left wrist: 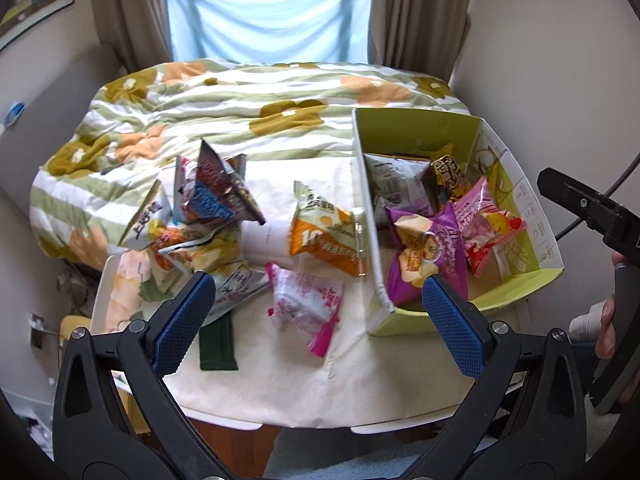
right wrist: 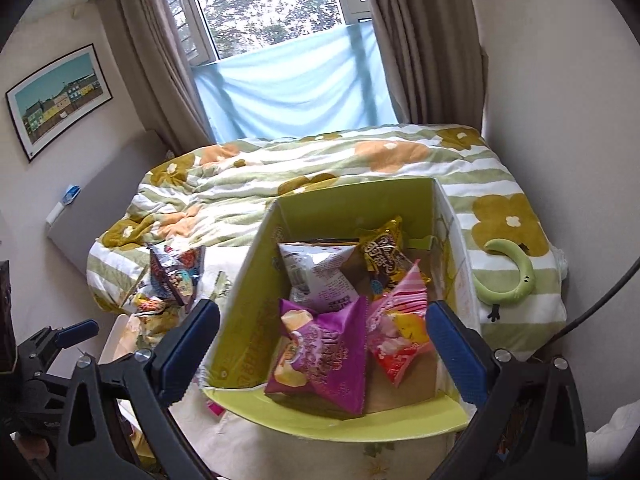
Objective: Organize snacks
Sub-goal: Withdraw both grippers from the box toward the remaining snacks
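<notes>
Crinkly, light snack packets lie mid-table beside the green box, best pinched by a sealed edge; both grippers gape empty.

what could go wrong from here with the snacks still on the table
The orange packet leans against the green box wall, so grabbing it may shove the box. The pile at the table's left edge could spill when one bag is pulled. Both grippers, left and right, are open and empty.
</notes>
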`<action>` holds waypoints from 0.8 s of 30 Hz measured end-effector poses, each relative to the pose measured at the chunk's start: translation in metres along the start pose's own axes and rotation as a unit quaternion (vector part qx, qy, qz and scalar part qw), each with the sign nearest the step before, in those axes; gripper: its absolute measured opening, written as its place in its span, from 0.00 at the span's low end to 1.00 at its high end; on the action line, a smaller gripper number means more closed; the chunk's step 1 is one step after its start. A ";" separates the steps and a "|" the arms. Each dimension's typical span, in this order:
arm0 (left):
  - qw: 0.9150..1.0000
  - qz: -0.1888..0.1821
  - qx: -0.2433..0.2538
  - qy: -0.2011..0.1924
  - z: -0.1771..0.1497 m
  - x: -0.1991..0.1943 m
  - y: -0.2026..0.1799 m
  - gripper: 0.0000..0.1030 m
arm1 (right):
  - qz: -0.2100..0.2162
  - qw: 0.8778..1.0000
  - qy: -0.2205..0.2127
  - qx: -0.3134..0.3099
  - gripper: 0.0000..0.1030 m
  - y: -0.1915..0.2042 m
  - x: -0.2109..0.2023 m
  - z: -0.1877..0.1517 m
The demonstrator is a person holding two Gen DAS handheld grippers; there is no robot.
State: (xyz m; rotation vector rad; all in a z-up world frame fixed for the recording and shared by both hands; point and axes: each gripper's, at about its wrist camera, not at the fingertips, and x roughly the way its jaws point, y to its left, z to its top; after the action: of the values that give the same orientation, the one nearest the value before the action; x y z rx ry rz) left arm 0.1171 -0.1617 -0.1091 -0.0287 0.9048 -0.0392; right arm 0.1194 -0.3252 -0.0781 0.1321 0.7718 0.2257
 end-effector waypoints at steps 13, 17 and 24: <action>0.998 0.017 -0.065 -0.021 -0.014 -0.009 0.123 0.99 | 0.020 0.999 -0.011 -0.031 1.00 0.096 0.017 -0.003; 0.998 0.010 -0.066 -0.014 -0.011 -0.002 0.166 0.99 | 0.020 1.000 -0.005 -0.021 1.00 0.128 0.036 -0.004; 0.997 -0.010 -0.068 0.015 -0.001 0.032 0.240 0.99 | 0.009 0.999 0.034 -0.002 1.00 0.179 0.097 -0.011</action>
State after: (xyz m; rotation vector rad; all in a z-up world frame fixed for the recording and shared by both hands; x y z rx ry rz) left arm 0.1414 0.0762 -0.1450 -0.1655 0.9352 0.0032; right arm 0.1513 -0.1277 -0.1157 0.1276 0.8380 0.2505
